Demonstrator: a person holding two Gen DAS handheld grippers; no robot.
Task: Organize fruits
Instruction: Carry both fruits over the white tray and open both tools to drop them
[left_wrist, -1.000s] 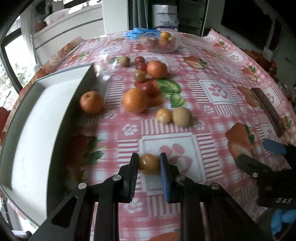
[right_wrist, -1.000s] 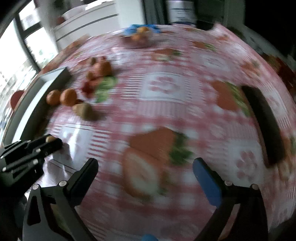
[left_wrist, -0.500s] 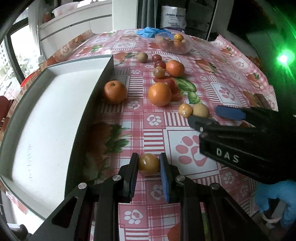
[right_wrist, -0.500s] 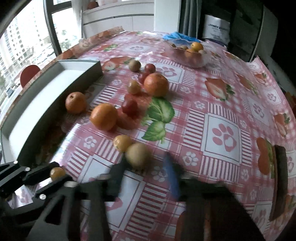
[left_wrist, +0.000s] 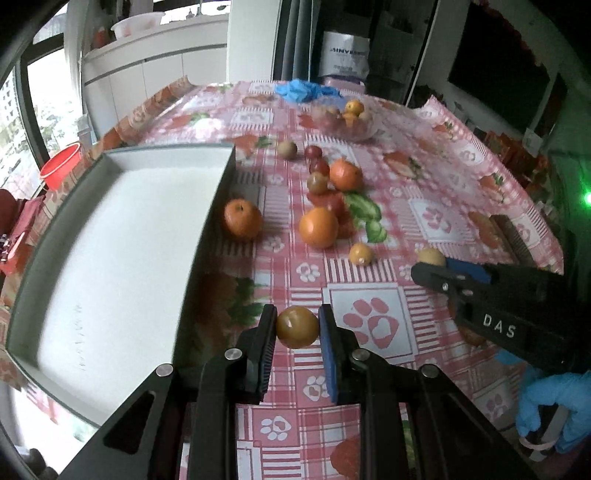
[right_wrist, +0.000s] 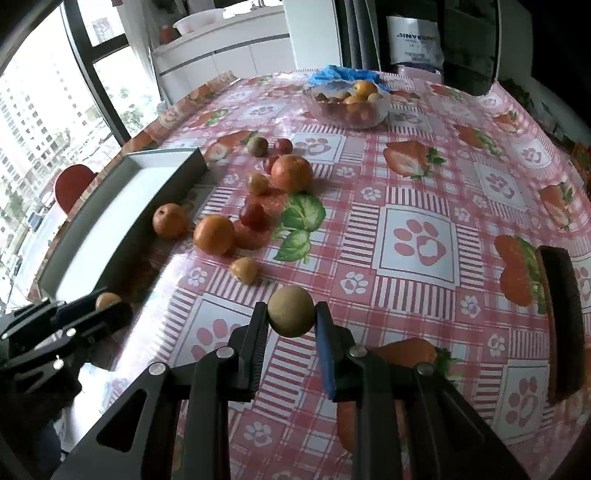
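My left gripper (left_wrist: 297, 328) is shut on a small orange-yellow fruit (left_wrist: 297, 327), held above the tablecloth just right of the grey tray (left_wrist: 207, 236). My right gripper (right_wrist: 291, 314) is shut on a round tan fruit (right_wrist: 291, 311), lifted over the cloth. In the left wrist view the right gripper (left_wrist: 437, 264) shows at the right with that tan fruit (left_wrist: 430, 256) at its tip. In the right wrist view the left gripper (right_wrist: 110, 306) sits at lower left. Loose oranges (left_wrist: 318, 227), a small yellow fruit (right_wrist: 244, 270) and red plums (right_wrist: 253, 216) lie between tray and table middle.
A clear bowl of fruit (right_wrist: 351, 103) stands at the far end beside crumpled blue gloves (left_wrist: 304, 89). A dark flat object (right_wrist: 561, 314) lies at the right table edge. A gloved hand (left_wrist: 550, 406) holds the right gripper. The tray (right_wrist: 129, 221) has a white inside.
My right gripper swung in from the right, went from wide open to shut on the tan fruit and lifted it off the cloth. My left gripper rose a little, still holding its fruit.
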